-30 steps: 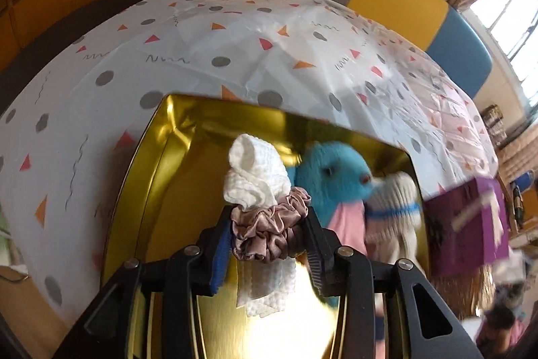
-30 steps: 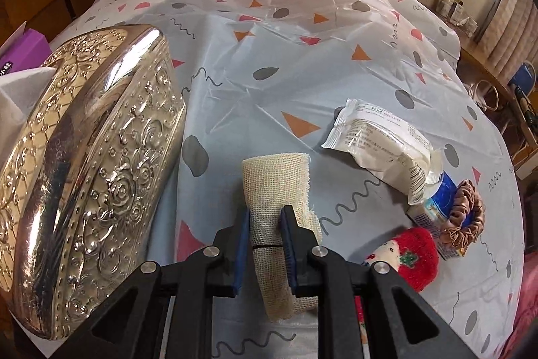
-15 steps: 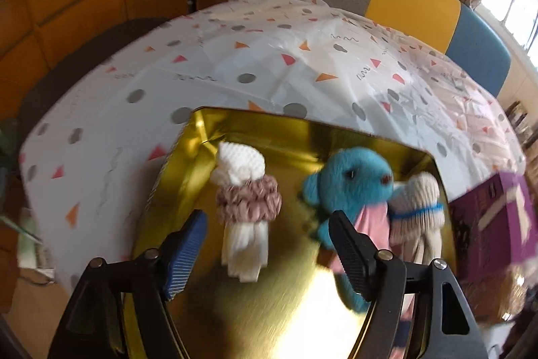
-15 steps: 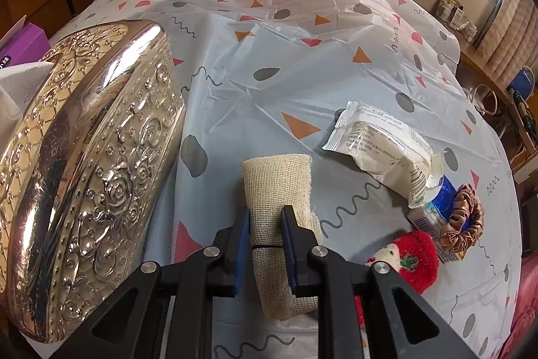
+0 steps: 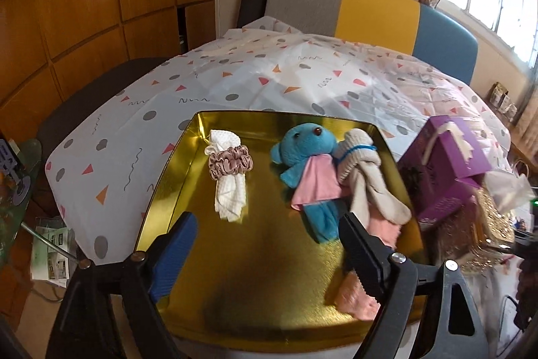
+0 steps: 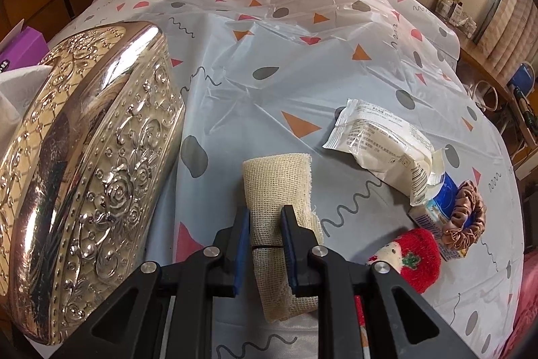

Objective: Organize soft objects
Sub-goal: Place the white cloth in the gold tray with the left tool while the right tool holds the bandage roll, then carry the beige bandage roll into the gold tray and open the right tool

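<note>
In the left wrist view a gold tin tray (image 5: 269,285) holds a white cloth bound by a mauve scrunchie (image 5: 229,171), a blue teddy in a pink bib (image 5: 308,164) and a cream sock bundle (image 5: 361,170). My left gripper (image 5: 267,226) hovers over the tray's near part, its jaws opening wide with nothing between them; the cloth lies beyond its fingertips. In the right wrist view my right gripper (image 6: 265,217) is shut on a beige mesh cloth roll (image 6: 277,177) over the table.
An embossed silver tin lid (image 6: 84,164) lies left of the right gripper. To the right are a white wrapper (image 6: 380,140), a brown scrunchie (image 6: 465,214) on a blue-white carton and a red plush doll (image 6: 415,258). A purple box (image 5: 447,170) stands right of the tray.
My left gripper let go of the scrunchie-bound white cloth, which now lies in the tray, then opened wide and drew back and upward. The right gripper with its mesh roll has not moved.
</note>
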A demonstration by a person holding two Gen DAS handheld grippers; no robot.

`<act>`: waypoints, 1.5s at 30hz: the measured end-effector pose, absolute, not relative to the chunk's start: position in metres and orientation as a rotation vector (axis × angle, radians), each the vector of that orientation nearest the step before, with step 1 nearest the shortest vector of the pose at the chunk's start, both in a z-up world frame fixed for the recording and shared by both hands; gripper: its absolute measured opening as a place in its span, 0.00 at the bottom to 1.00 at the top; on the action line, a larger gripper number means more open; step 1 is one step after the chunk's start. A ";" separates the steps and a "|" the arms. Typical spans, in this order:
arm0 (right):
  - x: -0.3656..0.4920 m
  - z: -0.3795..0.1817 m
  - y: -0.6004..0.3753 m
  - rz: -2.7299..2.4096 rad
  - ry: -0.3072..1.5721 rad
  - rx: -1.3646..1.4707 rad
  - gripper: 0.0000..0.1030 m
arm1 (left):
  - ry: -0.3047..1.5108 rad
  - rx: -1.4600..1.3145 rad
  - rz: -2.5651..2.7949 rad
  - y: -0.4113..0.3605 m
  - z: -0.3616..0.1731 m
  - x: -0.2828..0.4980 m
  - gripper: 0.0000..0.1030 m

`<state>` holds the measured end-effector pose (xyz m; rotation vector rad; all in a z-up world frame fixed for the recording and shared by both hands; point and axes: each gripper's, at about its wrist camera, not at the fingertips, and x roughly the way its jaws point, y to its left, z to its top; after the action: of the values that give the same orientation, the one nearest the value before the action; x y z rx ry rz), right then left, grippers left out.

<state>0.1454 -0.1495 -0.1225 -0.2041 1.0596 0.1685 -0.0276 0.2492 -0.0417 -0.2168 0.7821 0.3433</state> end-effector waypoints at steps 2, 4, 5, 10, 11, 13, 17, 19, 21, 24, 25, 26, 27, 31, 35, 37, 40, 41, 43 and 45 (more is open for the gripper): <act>0.144 -0.122 -0.148 0.165 1.055 -0.211 0.18 | 0.774 -0.209 0.344 0.244 -0.040 -0.034 0.86; 0.144 -0.122 -0.148 0.162 1.051 -0.207 0.18 | 0.771 -0.191 0.344 0.238 -0.040 -0.038 0.87; 0.144 -0.121 -0.148 0.160 1.050 -0.205 0.18 | 0.775 -0.178 0.351 0.235 -0.040 -0.040 0.87; 0.146 -0.121 -0.153 0.149 1.045 -0.189 0.18 | 0.775 -0.128 0.371 0.226 -0.040 -0.043 0.90; 0.147 -0.122 -0.153 0.144 1.044 -0.188 0.18 | 0.774 -0.125 0.374 0.225 -0.041 -0.044 0.90; 0.148 -0.122 -0.154 0.138 1.043 -0.184 0.18 | 0.765 -0.127 0.371 0.224 -0.042 -0.047 0.93; 0.149 -0.123 -0.156 0.135 1.041 -0.168 0.18 | 0.734 -0.158 0.357 0.223 -0.040 -0.052 0.94; 0.150 -0.123 -0.157 0.133 1.040 -0.163 0.18 | 0.728 -0.145 0.364 0.221 -0.040 -0.052 0.95; 0.150 -0.124 -0.156 0.133 1.039 -0.163 0.18 | 0.726 -0.138 0.376 0.220 -0.041 -0.052 0.95; 0.151 -0.124 -0.156 0.131 1.037 -0.162 0.18 | 0.705 -0.150 0.390 0.220 -0.041 -0.054 0.99; 0.151 -0.124 -0.157 0.129 1.035 -0.156 0.18 | 0.695 -0.149 0.390 0.220 -0.041 -0.055 1.00; 0.150 -0.123 -0.158 0.128 1.032 -0.148 0.18 | 0.682 -0.143 0.392 0.220 -0.041 -0.057 1.00; 0.151 -0.123 -0.159 0.126 1.029 -0.138 0.18 | 0.678 -0.143 0.387 0.220 -0.040 -0.057 1.00; 0.154 -0.121 -0.168 0.108 1.029 -0.074 0.17 | 0.695 -0.162 0.364 0.222 -0.042 -0.058 1.00; 0.154 -0.120 -0.179 0.082 1.038 -0.006 0.17 | 0.704 -0.188 0.364 0.226 -0.044 -0.061 1.00; 0.155 -0.118 -0.183 0.080 1.041 0.021 0.17 | 0.702 -0.178 0.366 0.226 -0.044 -0.062 1.00; 0.156 -0.115 -0.192 0.080 1.045 0.093 0.16 | 0.705 -0.175 0.363 0.225 -0.045 -0.063 1.00; 0.156 -0.112 -0.195 0.081 1.041 0.122 0.15 | 0.706 -0.174 0.361 0.226 -0.045 -0.063 1.00; 0.154 -0.102 -0.200 0.089 1.019 0.172 0.12 | 0.703 -0.178 0.357 0.227 -0.045 -0.063 1.00; 0.152 -0.085 -0.205 0.094 0.978 0.213 0.12 | 0.706 -0.183 0.355 0.228 -0.046 -0.063 1.00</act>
<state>0.1519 -0.2049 -0.0852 0.2129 0.9778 0.0940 -0.0632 0.2277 -0.0459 -0.1834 0.7062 0.3550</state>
